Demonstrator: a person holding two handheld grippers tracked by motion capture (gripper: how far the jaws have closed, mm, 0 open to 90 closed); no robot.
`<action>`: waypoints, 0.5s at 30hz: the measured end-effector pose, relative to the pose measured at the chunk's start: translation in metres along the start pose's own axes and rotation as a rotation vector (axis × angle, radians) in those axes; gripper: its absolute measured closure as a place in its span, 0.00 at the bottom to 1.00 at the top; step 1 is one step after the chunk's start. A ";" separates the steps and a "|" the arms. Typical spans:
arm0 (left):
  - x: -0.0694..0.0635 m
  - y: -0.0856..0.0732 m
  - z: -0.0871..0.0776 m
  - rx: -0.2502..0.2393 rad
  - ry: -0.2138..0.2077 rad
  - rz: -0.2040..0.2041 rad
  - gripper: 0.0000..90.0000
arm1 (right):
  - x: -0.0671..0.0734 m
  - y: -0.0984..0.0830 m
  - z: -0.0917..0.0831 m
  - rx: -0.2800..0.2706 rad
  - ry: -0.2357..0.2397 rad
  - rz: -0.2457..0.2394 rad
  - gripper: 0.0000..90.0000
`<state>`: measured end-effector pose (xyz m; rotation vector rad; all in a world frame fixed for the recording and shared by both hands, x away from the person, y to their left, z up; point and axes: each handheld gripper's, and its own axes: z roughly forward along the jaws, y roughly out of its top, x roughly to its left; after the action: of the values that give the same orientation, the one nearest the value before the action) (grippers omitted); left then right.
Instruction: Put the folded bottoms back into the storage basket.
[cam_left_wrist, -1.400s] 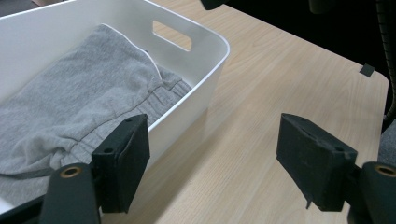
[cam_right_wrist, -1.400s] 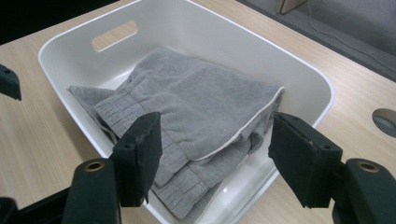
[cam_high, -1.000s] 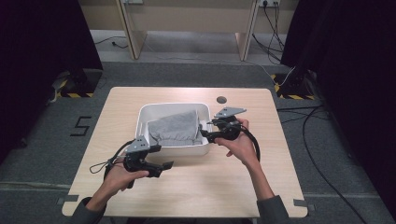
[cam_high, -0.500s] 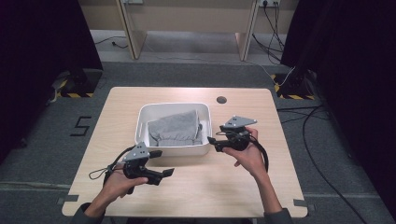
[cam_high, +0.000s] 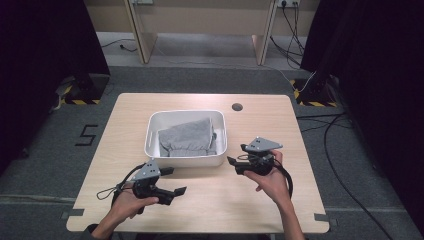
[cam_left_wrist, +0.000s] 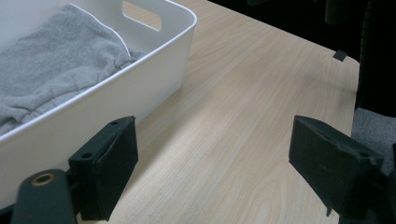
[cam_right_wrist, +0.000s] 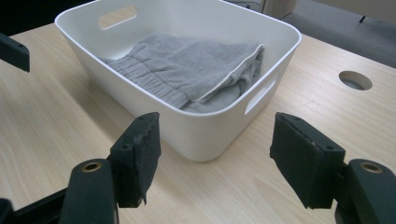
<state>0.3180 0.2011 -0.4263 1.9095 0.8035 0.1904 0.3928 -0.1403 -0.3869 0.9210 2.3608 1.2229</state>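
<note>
A white plastic tub (cam_high: 185, 159) stands mid-table with a folded grey garment (cam_high: 187, 136) lying inside it. My left gripper (cam_high: 175, 181) hovers over the table in front of the tub's near-left corner, open, with nothing between its jaws. In the left gripper view the tub wall (cam_left_wrist: 140, 88) and the garment (cam_left_wrist: 56, 74) sit to the left of that gripper (cam_left_wrist: 215, 163). My right gripper (cam_high: 238, 154) is just off the tub's near-right corner, open and empty. The right gripper view looks past that gripper (cam_right_wrist: 215, 158) at the tub (cam_right_wrist: 196, 130) and the garment (cam_right_wrist: 187, 65).
A round cable hole (cam_high: 237, 107) is in the tabletop behind the tub's right side, also in the right gripper view (cam_right_wrist: 355, 80). Bare wood lies along the near edge (cam_high: 215, 210). Cables (cam_high: 340, 125) run over the floor at the right.
Both grippers have drawn back from the tub toward the near side of the table. The right one left the tub's right rim and moved right and nearer. The garment stays in the tub.
</note>
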 end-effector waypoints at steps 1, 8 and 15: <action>0.000 -0.001 0.000 0.001 0.001 0.001 0.17 | 0.001 -0.003 0.000 -0.007 0.001 0.001 0.38; 0.001 -0.008 0.001 0.010 0.007 -0.003 0.17 | 0.007 -0.016 -0.003 -0.021 0.007 0.011 0.38; 0.004 -0.017 0.002 0.020 0.013 -0.018 0.17 | 0.009 -0.028 -0.004 -0.002 0.012 0.011 0.38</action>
<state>0.3142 0.2067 -0.4428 1.9213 0.8334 0.1848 0.3727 -0.1487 -0.4078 0.9297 2.3666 1.2378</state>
